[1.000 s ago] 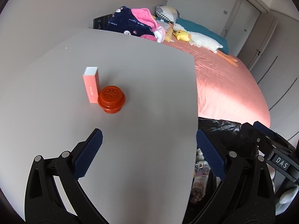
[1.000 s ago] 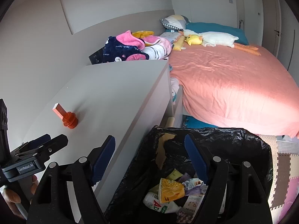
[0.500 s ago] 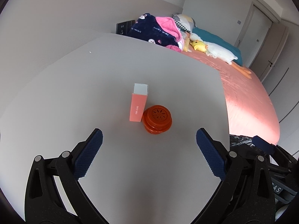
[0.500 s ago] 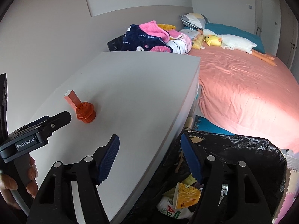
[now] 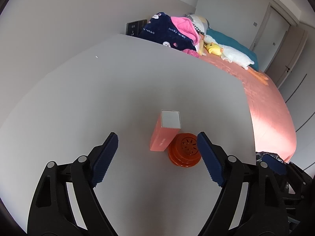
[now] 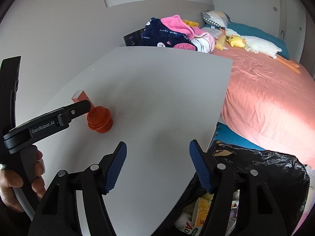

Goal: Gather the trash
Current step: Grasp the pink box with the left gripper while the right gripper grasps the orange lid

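A pink carton (image 5: 165,131) stands upright on the grey table (image 5: 118,90), with an orange ribbed lid-shaped object (image 5: 185,149) touching its right side. My left gripper (image 5: 157,155) is open and empty, its fingers either side of and just short of both objects. In the right wrist view the carton (image 6: 79,96) and the orange object (image 6: 100,120) sit at the left, with the left gripper's finger (image 6: 76,111) beside them. My right gripper (image 6: 157,166) is open and empty over the table's near right edge. A black trash bag (image 6: 256,169) with wrappers inside hangs below that edge.
A bed with a pink sheet (image 6: 265,90) lies to the right of the table. Folded clothes (image 6: 171,33), pillows and a plush duck (image 6: 254,43) lie at its head. A dark socket panel (image 5: 135,27) is on the wall behind the table.
My left gripper has moved forward and down toward the carton and orange object, which now sit between its fingers. My right gripper has swung left from over the bag to over the table edge.
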The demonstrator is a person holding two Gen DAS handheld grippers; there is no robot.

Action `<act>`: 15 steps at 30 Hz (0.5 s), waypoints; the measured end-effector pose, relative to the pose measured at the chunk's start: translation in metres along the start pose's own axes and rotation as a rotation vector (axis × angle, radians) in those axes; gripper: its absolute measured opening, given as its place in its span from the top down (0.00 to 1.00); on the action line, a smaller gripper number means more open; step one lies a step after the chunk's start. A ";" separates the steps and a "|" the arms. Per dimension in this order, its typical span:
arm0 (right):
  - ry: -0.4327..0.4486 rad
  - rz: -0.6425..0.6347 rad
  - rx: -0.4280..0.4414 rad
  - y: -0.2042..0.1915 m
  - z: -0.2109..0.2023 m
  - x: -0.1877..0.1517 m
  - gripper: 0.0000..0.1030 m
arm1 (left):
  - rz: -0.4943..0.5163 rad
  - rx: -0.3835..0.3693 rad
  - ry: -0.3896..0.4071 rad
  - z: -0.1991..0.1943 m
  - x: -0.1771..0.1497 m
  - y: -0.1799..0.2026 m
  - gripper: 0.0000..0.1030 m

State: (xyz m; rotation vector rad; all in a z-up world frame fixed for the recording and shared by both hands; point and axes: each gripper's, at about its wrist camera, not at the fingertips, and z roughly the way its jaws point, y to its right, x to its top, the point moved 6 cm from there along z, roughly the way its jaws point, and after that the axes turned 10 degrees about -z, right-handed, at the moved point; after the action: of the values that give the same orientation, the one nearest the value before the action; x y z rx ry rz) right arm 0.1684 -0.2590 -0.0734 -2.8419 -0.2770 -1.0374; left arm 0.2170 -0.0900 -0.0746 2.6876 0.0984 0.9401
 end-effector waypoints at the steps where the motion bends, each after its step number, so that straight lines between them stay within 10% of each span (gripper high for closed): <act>1: -0.001 -0.004 0.004 -0.002 0.002 0.001 0.34 | 0.002 -0.001 -0.002 0.000 -0.001 -0.001 0.26; 15: -0.020 -0.076 0.048 -0.041 0.020 0.013 0.34 | 0.048 -0.067 0.010 0.010 0.010 -0.001 0.81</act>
State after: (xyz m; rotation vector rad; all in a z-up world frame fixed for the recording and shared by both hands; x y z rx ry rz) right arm 0.1827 -0.2142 -0.0788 -2.8210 -0.4085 -1.0016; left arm 0.2315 -0.0894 -0.0764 2.6349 0.0042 0.9532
